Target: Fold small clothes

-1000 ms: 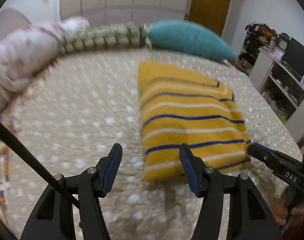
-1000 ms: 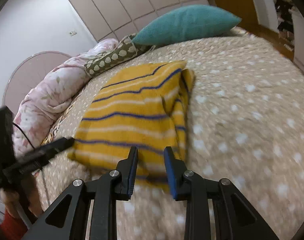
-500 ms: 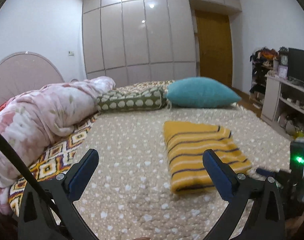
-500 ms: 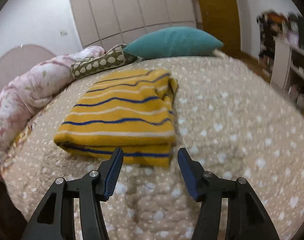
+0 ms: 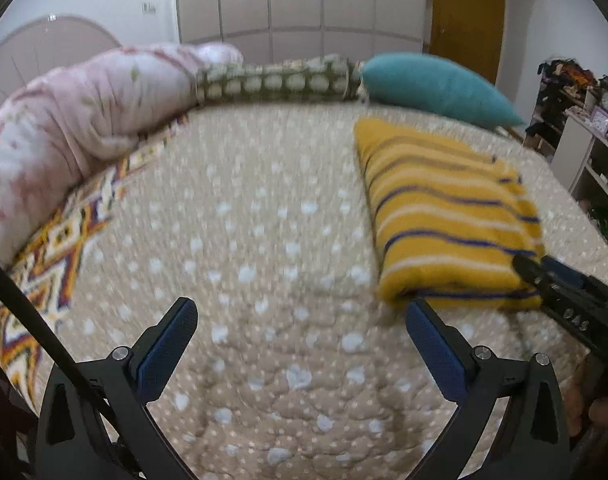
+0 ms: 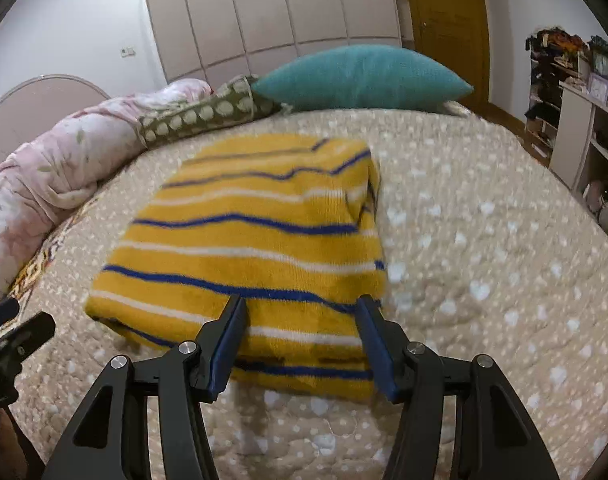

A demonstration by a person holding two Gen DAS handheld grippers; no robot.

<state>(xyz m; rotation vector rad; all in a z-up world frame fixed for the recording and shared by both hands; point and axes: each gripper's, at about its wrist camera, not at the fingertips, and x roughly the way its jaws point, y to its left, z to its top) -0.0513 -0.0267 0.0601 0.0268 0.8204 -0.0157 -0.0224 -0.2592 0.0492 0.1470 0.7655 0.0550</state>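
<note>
Now both claws gape beside the folded sweater (image 6: 256,248).

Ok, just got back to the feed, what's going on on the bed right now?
A person is folding clothes with two handheld grippers. A yellow striped sweater lies folded into a neat rectangle on the spotted bedspread. The right gripper is open over the sweater's near edge, not gripping it. The left gripper is wide open above bare bedspread, left of the sweater, holding nothing.
</note>
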